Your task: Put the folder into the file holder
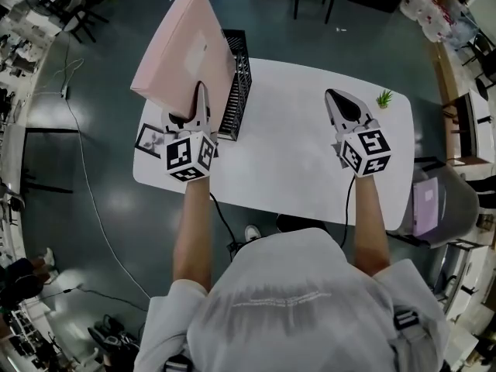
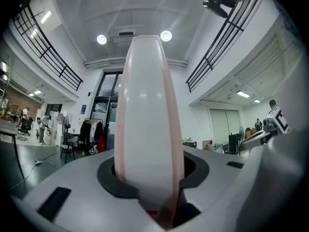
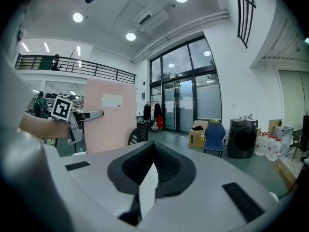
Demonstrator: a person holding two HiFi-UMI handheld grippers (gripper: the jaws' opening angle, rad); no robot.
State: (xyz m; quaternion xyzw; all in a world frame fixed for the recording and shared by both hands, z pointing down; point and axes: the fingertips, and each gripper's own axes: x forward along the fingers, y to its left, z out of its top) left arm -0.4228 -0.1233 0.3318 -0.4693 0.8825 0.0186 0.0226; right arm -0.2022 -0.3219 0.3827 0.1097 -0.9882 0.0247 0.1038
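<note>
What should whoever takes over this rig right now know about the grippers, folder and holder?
Grippers: left gripper shut on the pink folder, at its lower edge; right gripper shut, empty, above the table.
Things: file holder stands on the table, just right of the folder.
Done: folder is in hand.
Left: raise it over the holder and slot it in.
</note>
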